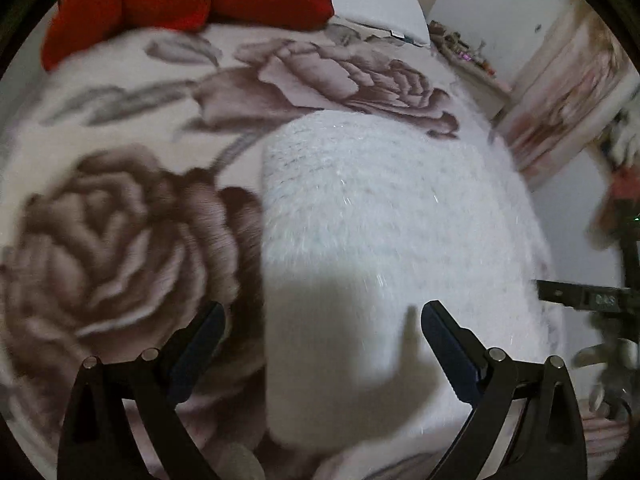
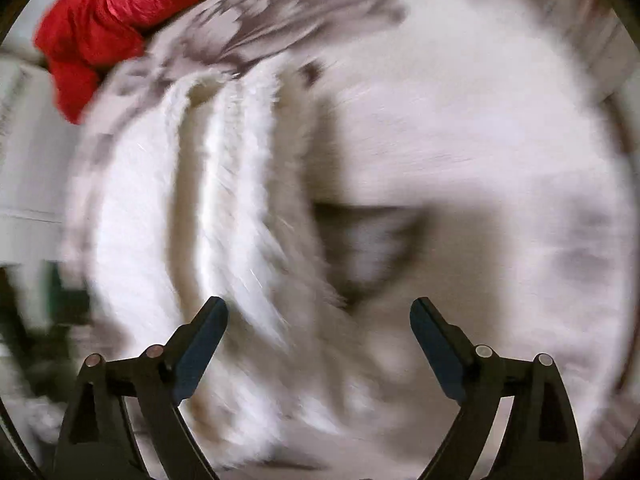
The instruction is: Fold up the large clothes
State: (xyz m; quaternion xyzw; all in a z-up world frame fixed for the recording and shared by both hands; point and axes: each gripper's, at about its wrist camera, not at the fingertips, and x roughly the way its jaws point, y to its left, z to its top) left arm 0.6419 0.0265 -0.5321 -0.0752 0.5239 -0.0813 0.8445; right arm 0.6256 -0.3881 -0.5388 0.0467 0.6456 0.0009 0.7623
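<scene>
A bed covered by a cream blanket printed with large brown roses (image 1: pixel 120 240) fills both views. On it lies the fluffy white knitted garment (image 1: pixel 380 220), folded into a block whose long axis runs from lower centre to upper right in the left wrist view. The left claw (image 1: pixel 322 316) hangs wide and empty directly above its near end, probably nearer. The right claw (image 2: pixel 318 312) gapes wide, holding nothing, over blurred white folds.
</scene>
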